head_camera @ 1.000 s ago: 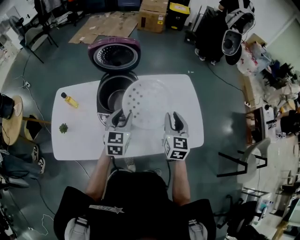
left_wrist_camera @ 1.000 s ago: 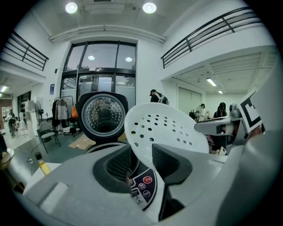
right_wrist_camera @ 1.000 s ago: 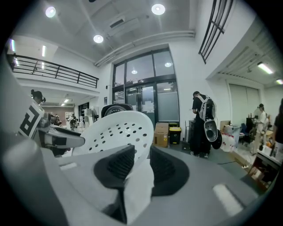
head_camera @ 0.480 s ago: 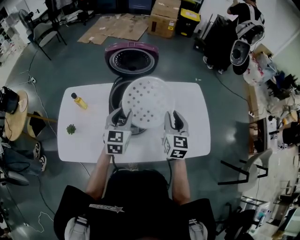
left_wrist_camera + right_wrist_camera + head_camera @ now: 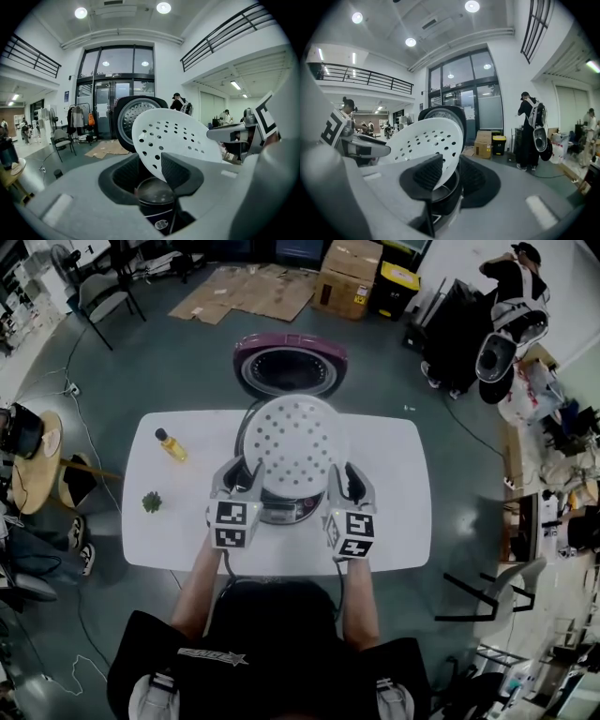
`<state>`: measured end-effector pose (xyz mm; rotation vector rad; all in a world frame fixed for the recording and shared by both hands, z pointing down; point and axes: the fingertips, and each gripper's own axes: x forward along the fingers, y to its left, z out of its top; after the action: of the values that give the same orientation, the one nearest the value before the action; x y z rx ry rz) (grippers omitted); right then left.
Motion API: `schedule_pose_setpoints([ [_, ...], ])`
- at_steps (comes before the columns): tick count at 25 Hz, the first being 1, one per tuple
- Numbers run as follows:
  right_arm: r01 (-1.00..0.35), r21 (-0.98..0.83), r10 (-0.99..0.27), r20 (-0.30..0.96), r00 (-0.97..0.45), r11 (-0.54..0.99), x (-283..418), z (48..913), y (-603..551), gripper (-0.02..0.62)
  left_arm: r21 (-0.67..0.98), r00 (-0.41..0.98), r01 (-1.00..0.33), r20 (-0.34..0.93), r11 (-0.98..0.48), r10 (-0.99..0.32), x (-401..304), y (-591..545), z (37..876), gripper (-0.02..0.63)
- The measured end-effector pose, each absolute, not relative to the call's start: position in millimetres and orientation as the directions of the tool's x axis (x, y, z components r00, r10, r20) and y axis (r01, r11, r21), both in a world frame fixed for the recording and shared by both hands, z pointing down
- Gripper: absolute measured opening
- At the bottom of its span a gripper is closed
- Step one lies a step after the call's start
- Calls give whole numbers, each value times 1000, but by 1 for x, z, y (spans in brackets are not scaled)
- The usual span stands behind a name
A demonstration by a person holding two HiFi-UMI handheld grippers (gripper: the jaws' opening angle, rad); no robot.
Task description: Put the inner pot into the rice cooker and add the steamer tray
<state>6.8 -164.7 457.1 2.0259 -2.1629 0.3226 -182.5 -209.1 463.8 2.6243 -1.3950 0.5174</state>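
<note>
Two grips in head view, left gripper [image 5: 246,474] and right gripper [image 5: 344,480] clamped on opposite edges of steamer tray [image 5: 295,442], directly over open rice cooker [image 5: 284,512]; left gripper view: tray edge pinched, cooker below; right gripper view: same.

Grey floor [image 5: 141,362] with flattened cardboard [image 5: 253,292], tall glass doors [image 5: 115,89], balcony railings [image 5: 220,35], round ceiling lights [image 5: 163,7] overhead

Head cam sits way up top, staring almost straight down at the white bench [image 5: 159,540]. The two gripper views ride low, super close behind their own jaws, facing roughly level from either side. All three catch the steamer tray [image 5: 295,442] and rice cooker [image 5: 281,513].
</note>
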Motion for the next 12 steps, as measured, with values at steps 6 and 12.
schedule_pose_setpoints([
  [6, -995, -63, -954, 285, -89, 74, -9, 470, -185, 104, -50, 492, -834, 384, -550, -781, -200, -227, 477, 155],
  [12, -994, -69, -939, 329, -101, 82, -18, 491, -200, 104, -48, 478, -836, 426, -546, -768, -209, -241, 498, 156],
])
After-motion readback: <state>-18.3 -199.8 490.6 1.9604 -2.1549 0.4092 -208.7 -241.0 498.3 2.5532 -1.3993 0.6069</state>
